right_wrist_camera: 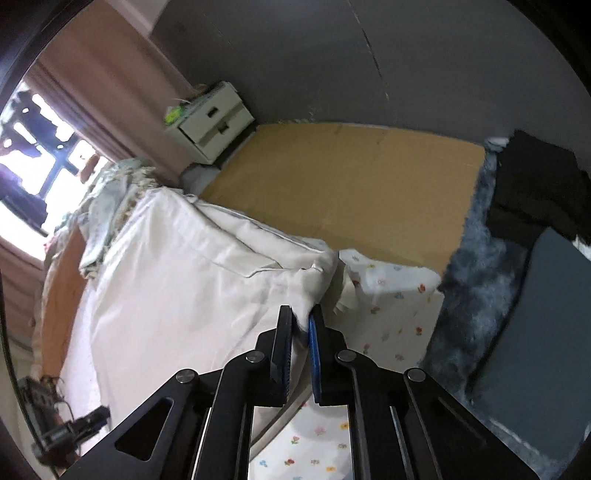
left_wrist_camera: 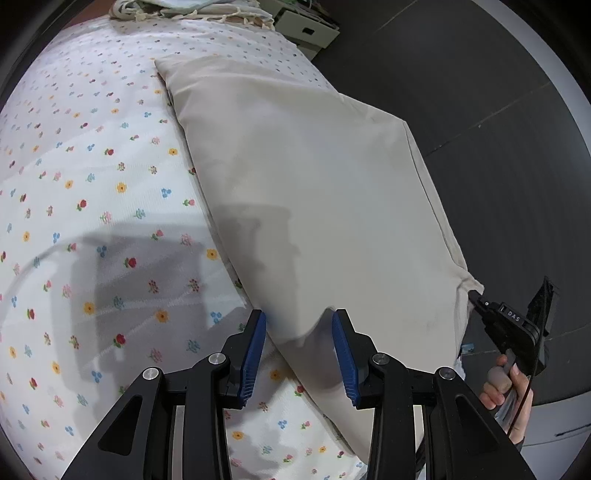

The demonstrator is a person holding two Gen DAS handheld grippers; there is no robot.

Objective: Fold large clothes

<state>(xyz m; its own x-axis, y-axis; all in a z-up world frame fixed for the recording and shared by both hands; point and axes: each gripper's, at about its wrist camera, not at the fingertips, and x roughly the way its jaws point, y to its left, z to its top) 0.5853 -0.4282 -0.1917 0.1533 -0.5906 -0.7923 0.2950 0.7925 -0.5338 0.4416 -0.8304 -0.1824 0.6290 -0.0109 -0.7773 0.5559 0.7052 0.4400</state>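
A large cream garment (left_wrist_camera: 314,192) lies folded on a flowered bedsheet (left_wrist_camera: 92,184), with its right side hanging over the bed's edge. My left gripper (left_wrist_camera: 299,321) is open, its blue pads either side of the garment's near edge. My right gripper (right_wrist_camera: 301,317) is shut on a corner of the cream garment (right_wrist_camera: 184,266). In the left wrist view the right gripper (left_wrist_camera: 476,295) grips that corner at the lower right.
Folded linens (left_wrist_camera: 192,11) lie at the bed's far end. A white drawer unit (right_wrist_camera: 210,122) stands by the wall. Flat cardboard (right_wrist_camera: 351,184), a blue fluffy rug (right_wrist_camera: 480,258) and dark clothes (right_wrist_camera: 535,184) lie on the floor beside the bed.
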